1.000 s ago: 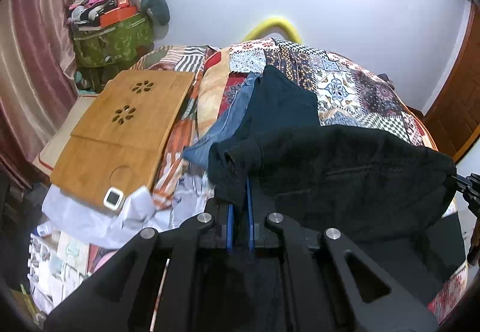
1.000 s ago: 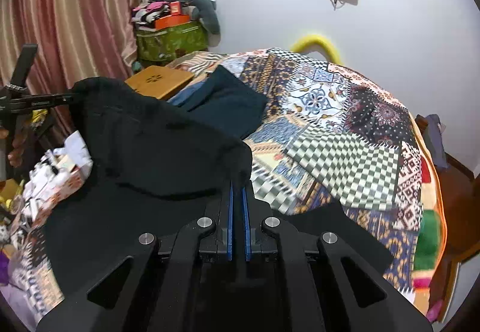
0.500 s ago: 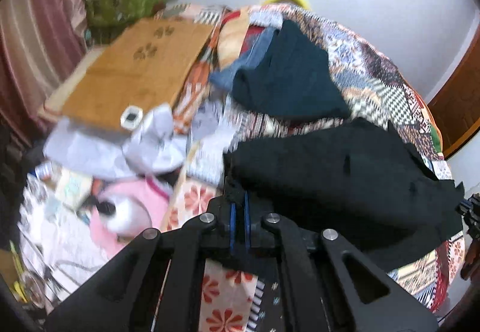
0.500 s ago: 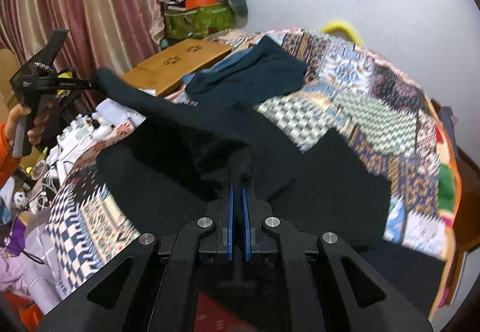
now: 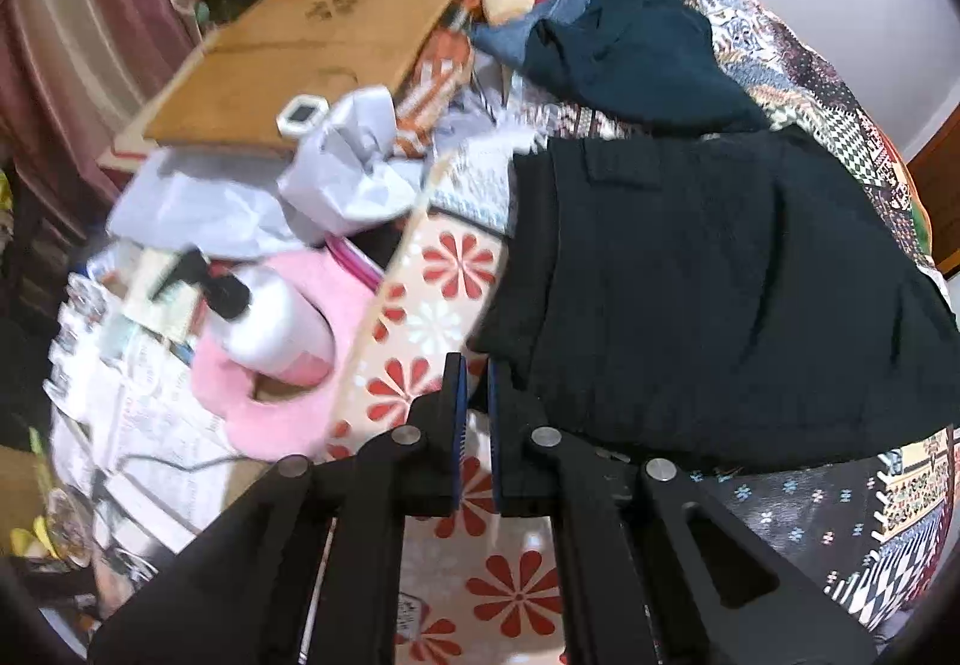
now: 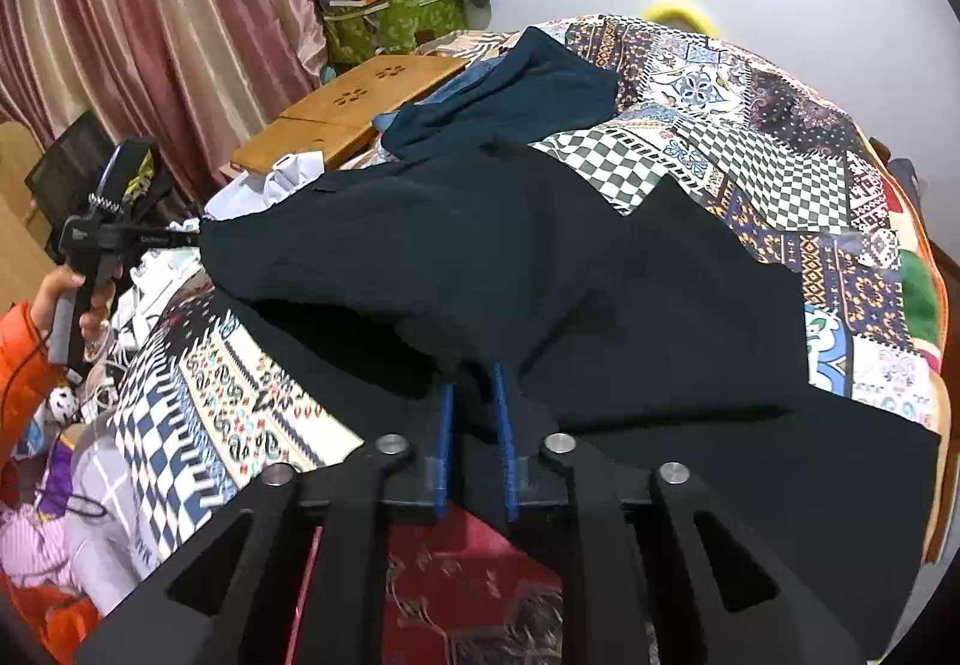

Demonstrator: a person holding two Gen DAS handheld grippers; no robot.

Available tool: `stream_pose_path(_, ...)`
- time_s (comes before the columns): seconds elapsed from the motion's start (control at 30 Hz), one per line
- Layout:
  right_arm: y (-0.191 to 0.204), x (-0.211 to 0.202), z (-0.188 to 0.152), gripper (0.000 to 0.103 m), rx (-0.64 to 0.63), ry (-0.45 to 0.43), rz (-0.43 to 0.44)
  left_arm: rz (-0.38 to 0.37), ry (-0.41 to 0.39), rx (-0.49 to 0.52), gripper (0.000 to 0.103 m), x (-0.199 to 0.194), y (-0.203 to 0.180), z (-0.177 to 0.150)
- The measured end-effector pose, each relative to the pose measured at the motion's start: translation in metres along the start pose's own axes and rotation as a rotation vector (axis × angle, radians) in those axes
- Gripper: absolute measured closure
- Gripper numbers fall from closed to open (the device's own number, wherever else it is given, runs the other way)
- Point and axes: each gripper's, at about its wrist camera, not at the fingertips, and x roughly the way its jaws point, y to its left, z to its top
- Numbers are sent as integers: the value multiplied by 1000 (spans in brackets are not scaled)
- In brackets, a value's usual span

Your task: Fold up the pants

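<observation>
The black pants (image 5: 708,293) lie spread on the patterned bedspread (image 5: 456,269); they also fill the middle of the right wrist view (image 6: 540,269). My left gripper (image 5: 474,383) sits at the pants' near left corner with its jaws a small gap apart, the cloth just beside the tips. My right gripper (image 6: 474,389) has its jaws slightly parted, with a fold of the pants still lying between the blue pads. The left gripper also shows at the far left of the right wrist view (image 6: 180,239), level with the pants' edge.
A dark teal garment (image 5: 642,47) and jeans (image 5: 540,29) lie further up the bed. A wooden lap desk (image 5: 300,53), white papers (image 5: 348,173) and a pink-white bottle (image 5: 270,323) sit left. Curtains (image 6: 150,5) hang at the left.
Both grippers lowered the lifted pants onto the bed and spread them flat. The jaws of both, shut before, now stand slightly apart.
</observation>
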Motion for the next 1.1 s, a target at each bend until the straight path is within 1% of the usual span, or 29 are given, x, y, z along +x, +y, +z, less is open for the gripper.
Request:
stream_pose_path(0.07, -4, -7, 0, 87, -4, 4, 3, 11, -31, 8, 92, -11, -1, 5)
stream_pose_path(0.13, -8, -17, 0, 83, -6, -3, -9, 16, -65, 18, 81, -23, -4, 14)
stream_pose_path(0.17, -11, -22, 1, 83, -7, -11, -19, 14, -80, 23, 77, -29, -7, 18)
stream_pose_path(0.23, -20, -32, 6, 79, -8, -33, -27, -1, -113, 38, 63, -40, -18, 28)
stream_pose_path(0.27, -26, -37, 10, 77, 2, -49, -30, -8, -125, 46, 60, -44, -22, 32)
stream_pose_path(0.33, -40, -43, 18, 68, 23, -78, -60, -28, -155, 64, 48, -51, -36, 42)
stream_pose_path(0.4, -53, -44, 29, 65, 35, -100, -101, -50, -179, 84, 42, -55, -52, 52)
stream_pose_path(0.47, -66, -39, 40, 63, 47, -107, -126, -72, -192, 100, 40, -54, -67, 60)
stream_pose_path(0.53, -77, -31, 48, 57, 54, -108, -139, -96, -193, 116, 36, -50, -84, 71)
stream_pose_path(0.63, -94, -11, 61, 55, 74, -90, -144, -112, -190, 140, 30, -40, -107, 85)
stream_pose_path(0.7, -107, 8, 68, 53, 106, -73, -122, -115, -182, 161, 28, -31, -121, 93)
stream_pose_path(0.83, -125, 44, 79, 53, 158, -34, -78, -133, -158, 190, 18, -7, -146, 108)
stream_pose_path(0.97, -142, 84, 93, 53, 193, 20, -54, -146, -124, 201, 17, 18, -159, 117)
stream_pose_path(1.1, -164, 121, 110, 53, 229, 61, -56, -122, -92, 225, 17, 42, -170, 124)
